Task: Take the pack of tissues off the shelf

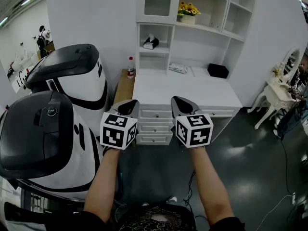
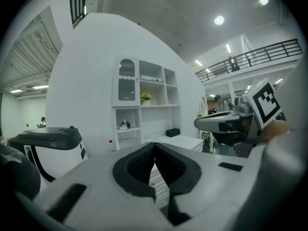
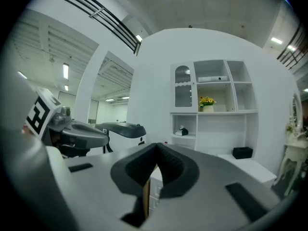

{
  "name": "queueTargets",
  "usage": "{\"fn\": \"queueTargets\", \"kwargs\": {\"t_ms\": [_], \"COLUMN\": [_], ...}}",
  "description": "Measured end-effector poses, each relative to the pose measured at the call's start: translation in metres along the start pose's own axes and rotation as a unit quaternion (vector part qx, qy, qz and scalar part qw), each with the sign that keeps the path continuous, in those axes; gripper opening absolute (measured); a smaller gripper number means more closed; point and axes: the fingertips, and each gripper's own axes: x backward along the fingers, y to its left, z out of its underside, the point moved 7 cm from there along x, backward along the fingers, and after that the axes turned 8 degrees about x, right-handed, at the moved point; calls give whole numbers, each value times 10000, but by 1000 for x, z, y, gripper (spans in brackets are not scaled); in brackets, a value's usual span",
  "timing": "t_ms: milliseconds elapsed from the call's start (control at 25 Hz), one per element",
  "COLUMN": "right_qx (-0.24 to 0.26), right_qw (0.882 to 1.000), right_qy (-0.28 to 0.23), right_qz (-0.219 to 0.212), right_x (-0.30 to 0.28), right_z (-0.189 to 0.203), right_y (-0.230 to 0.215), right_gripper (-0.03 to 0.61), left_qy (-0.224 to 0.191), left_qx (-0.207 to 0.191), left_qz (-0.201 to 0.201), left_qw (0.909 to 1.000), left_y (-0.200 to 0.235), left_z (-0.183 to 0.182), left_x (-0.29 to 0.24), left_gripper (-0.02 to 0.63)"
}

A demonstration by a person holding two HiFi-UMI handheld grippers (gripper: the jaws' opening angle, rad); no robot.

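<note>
A small black-and-white tissue holder (image 1: 150, 43) sits in the left cubby of the white shelf unit (image 1: 204, 30); it also shows small and far off in both gripper views (image 2: 124, 125) (image 3: 181, 131). A flat pale pack (image 1: 178, 68) lies on the countertop below. My left gripper (image 1: 127, 103) and right gripper (image 1: 178, 101) hover side by side in front of the drawers, well short of the shelves. Both have their jaws shut with nothing between them (image 2: 154, 146) (image 3: 156, 148).
Two big white machines with black lids (image 1: 72, 76) (image 1: 36, 134) stand close on the left. A red-capped bottle (image 1: 130, 67) stands on a wooden side table. A black box (image 1: 218, 70) and yellow flowers (image 1: 187, 9) are on the unit. A white dressing table (image 1: 281, 93) is at right.
</note>
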Motion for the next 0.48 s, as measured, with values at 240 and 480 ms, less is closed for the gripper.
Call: {"fn": "queueTargets", "kwargs": {"t_ms": [240, 480], "right_qx": [-122, -124], "right_qw": [9999, 9998], "right_qy": [-42, -101], "right_qz": [38, 84], "right_x": [-15, -33], "right_z": [1, 2], "right_y": [-5, -10], "right_gripper": [5, 26], "left_qy": [-194, -285], "left_qx": [40, 113], "left_qz": [-77, -46], "left_qw": [9998, 9995], "left_y": [16, 30], "left_z": [-6, -10], "left_x": [-6, -19], "left_gripper": [3, 6]}}
